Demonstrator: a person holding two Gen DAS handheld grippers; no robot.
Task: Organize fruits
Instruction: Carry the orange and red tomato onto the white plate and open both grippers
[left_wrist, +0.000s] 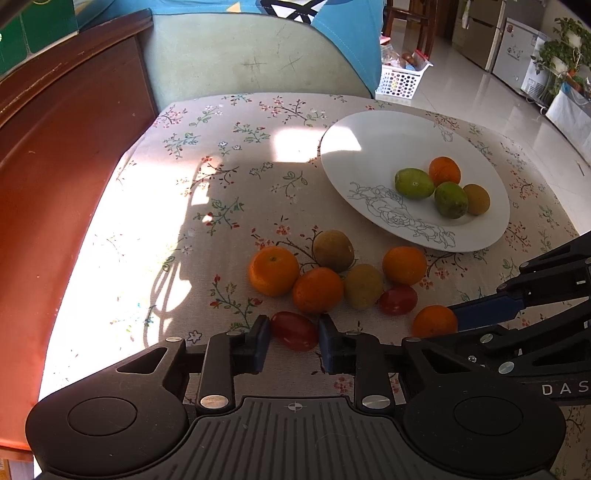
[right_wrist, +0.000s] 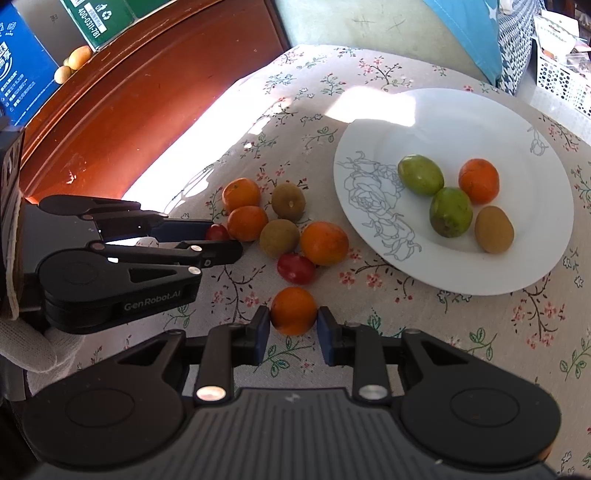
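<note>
Four fruits sit on the plate; left gripper fingers clamp a tomato, right gripper fingers an orange.

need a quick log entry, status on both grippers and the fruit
Left gripper closed around red tomato. Right gripper closed around orange. Plate holds four fruits; path clear.

My right hand-held gripper has its blue pads touching both sides of a small orange near the surface's front edge. My left hand-held gripper closes around a red cherry tomato. Toward the right edge, the white plate holds two green fruits, an orange and a brown fruit.
</note>
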